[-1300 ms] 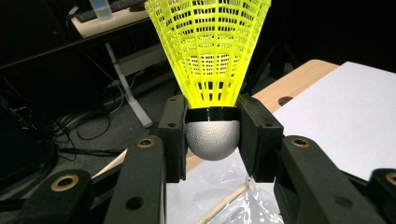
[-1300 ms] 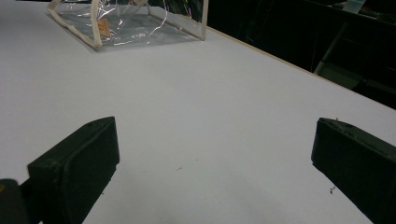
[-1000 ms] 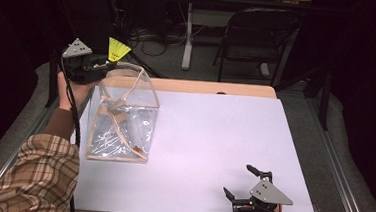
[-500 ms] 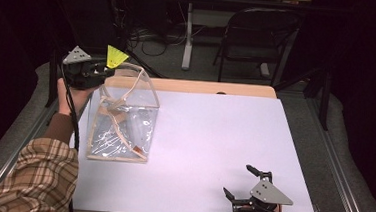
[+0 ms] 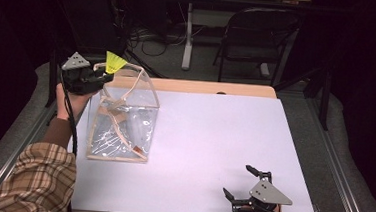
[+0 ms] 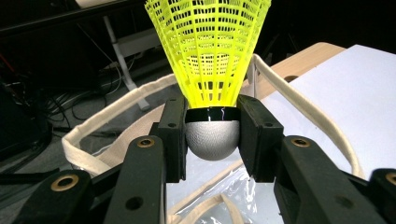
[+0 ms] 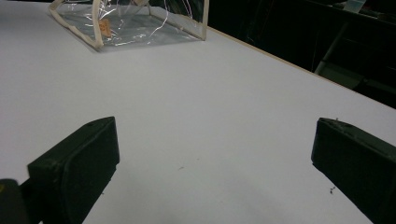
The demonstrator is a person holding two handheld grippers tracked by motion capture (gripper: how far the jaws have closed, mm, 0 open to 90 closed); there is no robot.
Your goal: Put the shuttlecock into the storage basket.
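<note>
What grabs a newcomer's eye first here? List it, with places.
The bright yellow shuttlecock, clamped by its grey cork in the left gripper above the open mouth of the clear plastic bag at the table's left. Next, the right gripper, jaws wide and empty, resting at the near right edge of the white table.

A dark folding chair (image 5: 253, 38) stands beyond the white table (image 5: 214, 138). Cables (image 5: 146, 35) lie on the floor left of the chair.

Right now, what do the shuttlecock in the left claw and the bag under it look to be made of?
Shuttlecock: yellow skirt looks like moulded plastic mesh, with an open lattice; the grey rounded base looks like textured foam or rubber, matte. Bag: walls look like clear glossy vinyl, see-through with creased glare; its edging and handles look like cream woven cotton tape.
</note>
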